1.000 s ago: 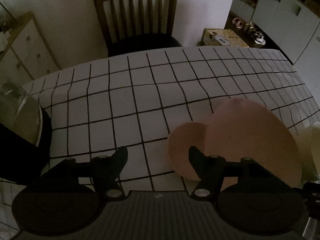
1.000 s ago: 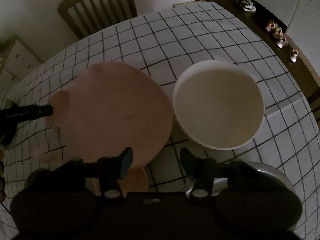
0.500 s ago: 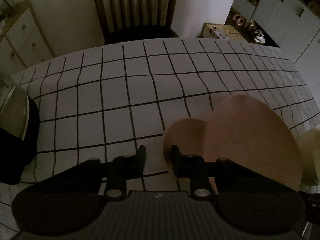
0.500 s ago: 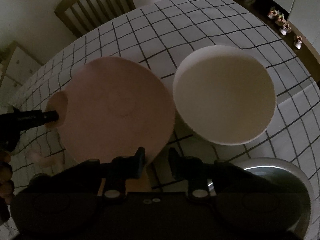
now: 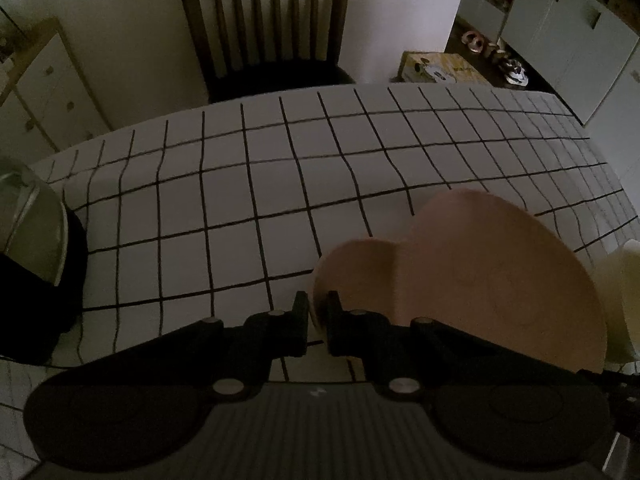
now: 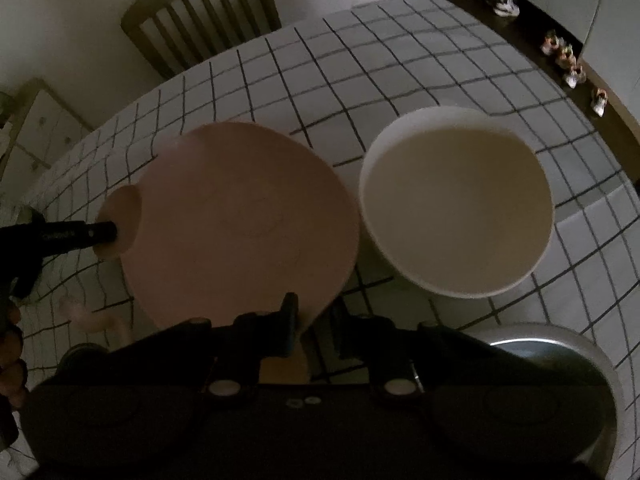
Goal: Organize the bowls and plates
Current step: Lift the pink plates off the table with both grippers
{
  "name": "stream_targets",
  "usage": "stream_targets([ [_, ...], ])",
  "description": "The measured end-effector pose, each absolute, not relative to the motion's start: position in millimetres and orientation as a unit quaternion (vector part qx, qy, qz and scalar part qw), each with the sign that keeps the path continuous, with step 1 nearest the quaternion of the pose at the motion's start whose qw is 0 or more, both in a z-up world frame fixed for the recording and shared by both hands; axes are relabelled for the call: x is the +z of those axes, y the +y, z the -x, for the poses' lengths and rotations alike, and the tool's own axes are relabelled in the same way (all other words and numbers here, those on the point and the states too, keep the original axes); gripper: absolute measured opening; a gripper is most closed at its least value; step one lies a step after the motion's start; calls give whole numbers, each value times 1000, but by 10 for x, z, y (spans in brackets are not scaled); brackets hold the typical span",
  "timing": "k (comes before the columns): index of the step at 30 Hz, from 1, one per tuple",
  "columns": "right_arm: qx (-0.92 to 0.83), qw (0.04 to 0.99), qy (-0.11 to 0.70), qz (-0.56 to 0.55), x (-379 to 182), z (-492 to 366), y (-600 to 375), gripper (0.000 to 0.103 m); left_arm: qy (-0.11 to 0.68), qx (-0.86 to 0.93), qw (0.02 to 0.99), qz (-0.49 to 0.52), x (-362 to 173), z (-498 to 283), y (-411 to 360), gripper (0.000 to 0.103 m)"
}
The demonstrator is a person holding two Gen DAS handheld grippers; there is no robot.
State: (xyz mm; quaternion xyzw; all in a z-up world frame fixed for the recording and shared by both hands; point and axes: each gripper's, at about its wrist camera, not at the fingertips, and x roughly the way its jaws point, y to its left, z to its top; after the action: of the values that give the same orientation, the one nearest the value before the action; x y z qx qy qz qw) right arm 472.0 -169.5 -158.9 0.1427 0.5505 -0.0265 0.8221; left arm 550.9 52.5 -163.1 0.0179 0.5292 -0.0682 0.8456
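Right wrist view: both claws clamp pale pink plates (image 6: pixel 240 224) beside cream bowl (image 6: pixel 456 216)

Both wrist views looked down along their tongs, close over the table (image 5: pixel 248 184); shared: large plate (image 5: pixel 500 280), chair (image 6: pixel 200 20).

Checked tablecloth (image 5: pixel 248 200) over table; white bowl (image 6: pixel 456 208); steel bowl (image 6: pixel 560 344)
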Motion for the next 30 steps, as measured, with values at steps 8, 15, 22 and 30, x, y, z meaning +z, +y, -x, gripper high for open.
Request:
stream_targets([
  [8, -18, 840, 526, -133, -1353, -4711, -1688, 17, 505, -65, 860, -18, -1298, -5427, 572, 7],
  [15, -9, 849, 511, -135, -1089, -4587, -1685, 17, 490, -67, 869, -20, -956, -5220, 610, 7],
  [22, 5, 852, 505, -141, -823, -4316, -1688, 17, 483, -65, 873, -20, -627, -4861, 675, 7],
  [30, 25, 855, 500, -136, -574, -3895, -1649, 17, 474, -60, 878, -21, -324, -4253, 822, 8],
])
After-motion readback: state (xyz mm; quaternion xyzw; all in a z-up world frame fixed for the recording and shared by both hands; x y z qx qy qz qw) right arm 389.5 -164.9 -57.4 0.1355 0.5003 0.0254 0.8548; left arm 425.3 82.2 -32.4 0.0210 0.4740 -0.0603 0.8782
